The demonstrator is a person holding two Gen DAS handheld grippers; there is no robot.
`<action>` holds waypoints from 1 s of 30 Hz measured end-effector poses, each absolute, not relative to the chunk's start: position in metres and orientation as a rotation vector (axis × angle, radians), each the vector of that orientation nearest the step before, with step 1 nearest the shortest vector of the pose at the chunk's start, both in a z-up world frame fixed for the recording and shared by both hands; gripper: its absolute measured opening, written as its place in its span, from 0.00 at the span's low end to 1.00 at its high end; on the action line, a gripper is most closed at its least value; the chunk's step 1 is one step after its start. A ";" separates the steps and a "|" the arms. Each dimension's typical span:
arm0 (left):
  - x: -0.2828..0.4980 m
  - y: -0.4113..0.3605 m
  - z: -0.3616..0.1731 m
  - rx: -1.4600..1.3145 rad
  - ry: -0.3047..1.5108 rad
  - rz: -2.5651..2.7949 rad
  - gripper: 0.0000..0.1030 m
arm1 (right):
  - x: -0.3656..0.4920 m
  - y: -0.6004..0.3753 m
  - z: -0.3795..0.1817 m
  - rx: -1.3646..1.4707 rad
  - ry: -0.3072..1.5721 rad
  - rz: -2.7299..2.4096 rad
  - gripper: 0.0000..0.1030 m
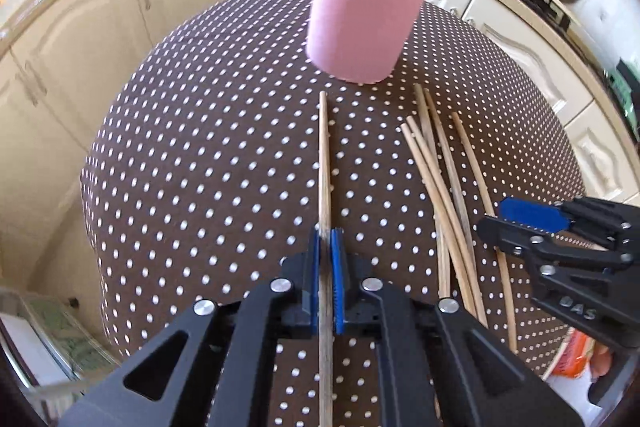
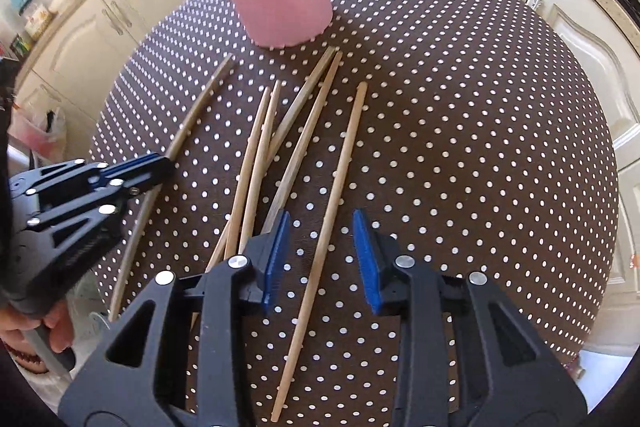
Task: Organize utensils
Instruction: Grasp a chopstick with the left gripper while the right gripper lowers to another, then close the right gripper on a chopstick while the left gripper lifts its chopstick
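**Left gripper clamps 1 chopstick, right gripper straddles another**

On the round table with its brown, white-dotted cloth, a pink cup stands upright near the far edge, several chopsticks already sticking out of its top.

The left gripper points steeply down, its blue pads closed tight on 1 chopstick. That stick runs straight ahead between the pads, its far tip stopping just short of the cup's base.

The right gripper also points down at the cloth. Its jaws are partly open, and a single chopstick lies flat between them, touching neither pad.

Just left of that stick, a loose bundle of 4 chopsticks lies fanned and crossing on the cloth, their far ends aimed toward the cup.

In the right wrist view a hand shows at the lower left edge, wrapped around the left gripper's handle.
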State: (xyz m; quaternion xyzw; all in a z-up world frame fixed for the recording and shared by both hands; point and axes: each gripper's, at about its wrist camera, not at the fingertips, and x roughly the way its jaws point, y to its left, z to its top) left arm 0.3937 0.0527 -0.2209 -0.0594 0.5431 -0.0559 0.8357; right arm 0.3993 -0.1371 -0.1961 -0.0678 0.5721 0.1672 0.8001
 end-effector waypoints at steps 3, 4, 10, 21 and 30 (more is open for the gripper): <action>0.381 0.062 -0.224 -0.150 1.169 -0.128 0.06 | 0.407 -0.127 -0.197 -0.196 1.256 0.350 0.26; 0.380 0.065 -0.224 -0.154 1.175 -0.132 0.06 | 0.410 -0.125 -0.197 -0.207 1.268 0.348 0.22; 0.389 0.063 -0.214 -0.108 1.214 -0.150 0.06 | 0.428 -0.119 -0.199 -0.238 1.334 0.351 0.15; 0.415 0.049 -0.213 -0.107 1.245 -0.201 0.07 | 0.452 -0.157 -0.195 -0.140 1.377 0.395 0.09; 0.408 0.047 -0.214 -0.094 1.226 -0.186 0.07 | 0.451 -0.167 -0.198 -0.116 1.380 0.399 0.08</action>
